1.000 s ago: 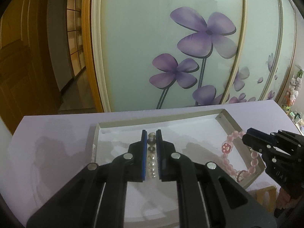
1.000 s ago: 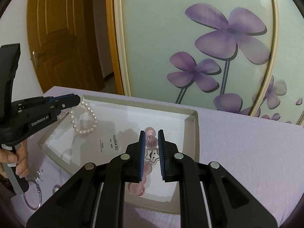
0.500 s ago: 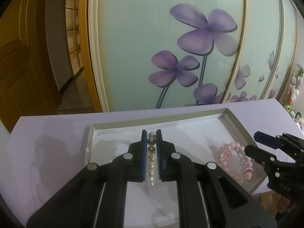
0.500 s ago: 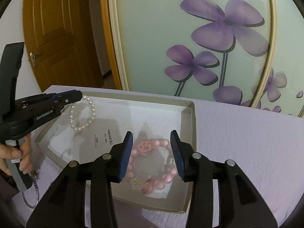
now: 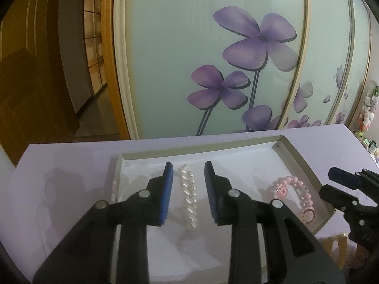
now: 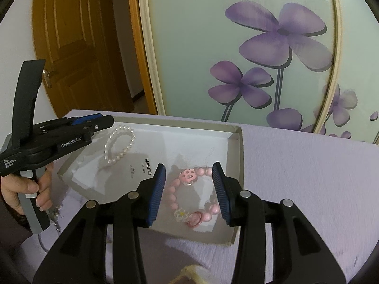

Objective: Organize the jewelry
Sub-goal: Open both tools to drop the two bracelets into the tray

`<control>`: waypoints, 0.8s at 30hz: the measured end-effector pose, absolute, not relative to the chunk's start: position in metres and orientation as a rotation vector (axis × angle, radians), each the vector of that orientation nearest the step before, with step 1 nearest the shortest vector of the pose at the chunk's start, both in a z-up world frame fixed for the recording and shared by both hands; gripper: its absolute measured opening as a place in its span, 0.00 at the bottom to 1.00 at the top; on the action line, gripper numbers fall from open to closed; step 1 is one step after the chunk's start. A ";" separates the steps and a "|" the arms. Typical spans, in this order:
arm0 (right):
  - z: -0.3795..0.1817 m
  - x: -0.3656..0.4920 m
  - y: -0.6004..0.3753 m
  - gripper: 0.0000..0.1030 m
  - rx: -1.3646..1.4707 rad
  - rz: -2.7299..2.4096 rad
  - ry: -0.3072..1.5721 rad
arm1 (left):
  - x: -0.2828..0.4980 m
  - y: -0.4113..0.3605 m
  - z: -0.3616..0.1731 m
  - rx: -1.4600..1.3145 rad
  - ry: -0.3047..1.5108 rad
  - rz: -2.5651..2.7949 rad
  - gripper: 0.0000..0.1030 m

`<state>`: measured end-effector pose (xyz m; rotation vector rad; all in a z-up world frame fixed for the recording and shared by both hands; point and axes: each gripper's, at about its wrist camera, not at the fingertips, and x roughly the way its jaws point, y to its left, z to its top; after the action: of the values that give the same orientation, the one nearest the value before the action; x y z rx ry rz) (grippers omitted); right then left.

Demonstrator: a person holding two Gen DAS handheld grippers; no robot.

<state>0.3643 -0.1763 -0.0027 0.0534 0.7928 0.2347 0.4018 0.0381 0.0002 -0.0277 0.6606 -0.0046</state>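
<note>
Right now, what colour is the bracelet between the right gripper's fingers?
Pink, with a clear flower bead: the pink bracelet, clearest in the right wrist view.

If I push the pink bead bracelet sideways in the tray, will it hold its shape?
Probably not. The pink bead bracelet lies as a loose, uneven loop of separate round beads, so it likely bends and bunches instead of sliding as a ring. The tray floor looks smooth, so beads may skid or roll. Its flower charm might snag.

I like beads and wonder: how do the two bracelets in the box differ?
The pearl bracelet is white and plain; the pink bracelet carries flower-shaped charms. The pearl one lies at the box's left end, the pink one at its right end. Both are loops of round beads lying flat and free, no claw gripping them.
</note>
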 end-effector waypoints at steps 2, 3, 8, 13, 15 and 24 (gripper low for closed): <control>0.001 0.356 -0.178 0.42 0.065 0.237 0.784 | 0.393 0.039 0.005 -0.020 0.645 0.005 0.35; 0.003 0.353 -0.178 0.42 0.070 0.239 0.781 | 0.391 0.038 0.008 -0.019 0.640 0.008 0.39; 0.012 0.329 -0.181 0.42 0.082 0.252 0.771 | 0.372 0.042 0.022 -0.029 0.605 0.030 0.50; 0.020 0.301 -0.180 0.42 0.095 0.272 0.763 | 0.344 0.046 0.034 -0.034 0.575 0.033 0.53; 0.022 0.289 -0.178 0.42 0.102 0.281 0.761 | 0.326 0.048 0.037 -0.033 0.560 0.034 0.54; 0.021 0.226 -0.160 0.42 0.098 0.310 0.768 | 0.248 0.060 0.034 -0.059 0.539 0.038 0.61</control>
<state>0.2256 -0.1599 0.0210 0.0978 0.7683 0.3104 0.2481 0.0603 0.0345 -0.0586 0.5390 0.0375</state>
